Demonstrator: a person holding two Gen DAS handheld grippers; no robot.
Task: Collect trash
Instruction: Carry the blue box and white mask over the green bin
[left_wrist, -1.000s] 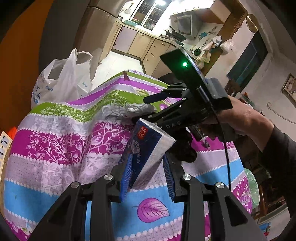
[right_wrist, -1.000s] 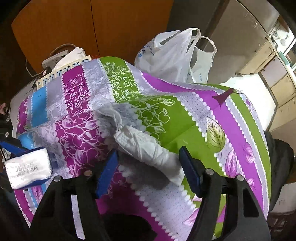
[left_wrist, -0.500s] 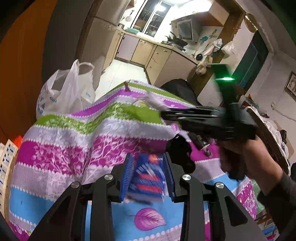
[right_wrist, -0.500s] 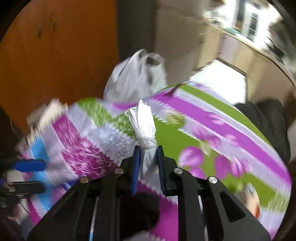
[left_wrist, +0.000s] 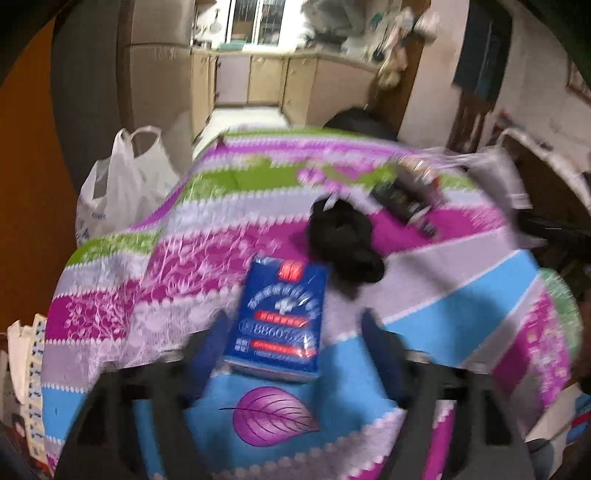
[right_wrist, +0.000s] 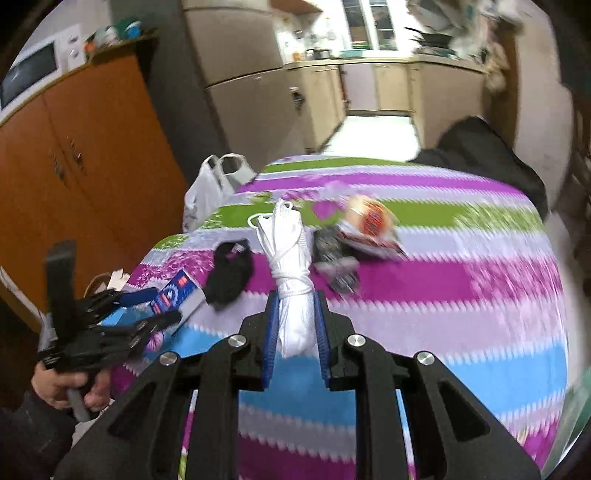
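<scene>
In the left wrist view a blue tissue pack (left_wrist: 280, 314) lies flat on the striped tablecloth (left_wrist: 461, 295) between the fingers of my left gripper (left_wrist: 293, 325). Its jaws are opening, and a gap shows on the pack's right side. My right gripper (right_wrist: 295, 299) is shut on a white rolled bundle (right_wrist: 290, 258) tied with its own string, held above the cloth (right_wrist: 443, 277). The right wrist view also shows the left gripper (right_wrist: 166, 304) at the left, around the blue pack (right_wrist: 173, 291), with a hand (right_wrist: 55, 384) on its handle.
A black crumpled lump (left_wrist: 343, 240) (right_wrist: 229, 273) lies just beyond the pack. Snack wrappers (right_wrist: 369, 221) and a dark packet (right_wrist: 334, 258) lie mid-table. A white plastic bag (left_wrist: 118, 188) (right_wrist: 210, 184) hangs off the far left edge. An orange cabinet (right_wrist: 74, 166) stands at the left.
The right gripper shut on the white bundle, lifted it off the cloth and swung away. The left jaws spread apart, and the blue pack went from tilted in their grip to flat.
</scene>
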